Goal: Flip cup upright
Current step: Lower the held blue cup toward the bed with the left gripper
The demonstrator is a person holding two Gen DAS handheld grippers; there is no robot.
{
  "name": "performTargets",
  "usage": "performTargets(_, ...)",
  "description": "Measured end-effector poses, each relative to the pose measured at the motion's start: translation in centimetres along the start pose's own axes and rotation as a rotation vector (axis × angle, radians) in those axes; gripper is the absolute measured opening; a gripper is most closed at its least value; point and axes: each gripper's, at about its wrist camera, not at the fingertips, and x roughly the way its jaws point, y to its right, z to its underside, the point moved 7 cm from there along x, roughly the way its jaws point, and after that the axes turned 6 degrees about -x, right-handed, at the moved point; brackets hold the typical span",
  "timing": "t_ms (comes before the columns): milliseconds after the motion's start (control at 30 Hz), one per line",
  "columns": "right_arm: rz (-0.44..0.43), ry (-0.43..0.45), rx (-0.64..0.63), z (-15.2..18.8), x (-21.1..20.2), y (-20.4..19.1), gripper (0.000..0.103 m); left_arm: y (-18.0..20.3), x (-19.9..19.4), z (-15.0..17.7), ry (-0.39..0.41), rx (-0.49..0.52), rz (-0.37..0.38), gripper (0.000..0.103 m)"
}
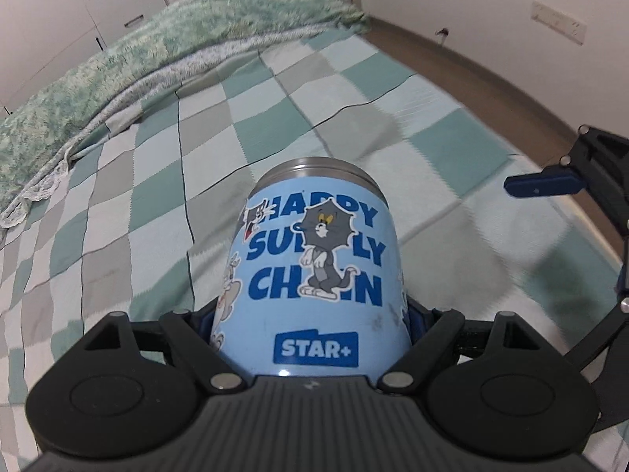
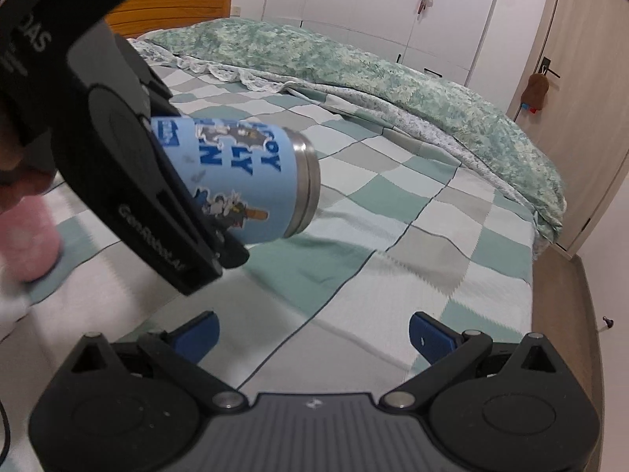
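Observation:
The cup (image 1: 314, 267) is light blue with cartoon cats, blue lettering and a steel band at its far end. My left gripper (image 1: 310, 326) is shut on it, its jaws clamped on both sides near the "STAR+" end. In the right wrist view the cup (image 2: 240, 177) hangs above the bed, lying nearly on its side, steel end pointing right and slightly down, held by the left gripper (image 2: 220, 236). My right gripper (image 2: 312, 338) is open and empty, low over the bed, in front of and below the cup. Its blue finger (image 1: 544, 185) shows at the right edge of the left wrist view.
A checked green, grey and white bedspread (image 2: 412, 204) covers the bed. A rumpled green quilt (image 2: 354, 67) lies along the far side. A pink object (image 2: 27, 240) sits blurred at left. Wooden bed edge (image 2: 566, 334), door and wardrobes stand beyond.

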Motion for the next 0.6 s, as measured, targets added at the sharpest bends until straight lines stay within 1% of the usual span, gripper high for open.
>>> performTargets(133, 0.007, 0.001, -0.003, 1.5, -4.2, -2.7, 0.103, 1.3, -3.8, 3.5, 0.027, -0.03, 0.021, 0.085)
performTargets(333, 0.008, -0.02, -0.022, 4.1, -8.7, -7.5, 0.103, 2.0, -8.3, 9.9, 0.063, -0.133, 0.029, 0.085)
performTargets(467, 0.004, -0.027, -0.028, 6.0, -10.3, -10.4, 0.103, 2.0, -9.9, 14.1, 0.069, -0.211, 0.031, 0.085)
performTargets(600, -0.018, -0.033, -0.021, 7.8, -11.4, -12.8, 0.102, 2.5, -10.6, 17.7, 0.064, -0.25, 0.023, 0.085)
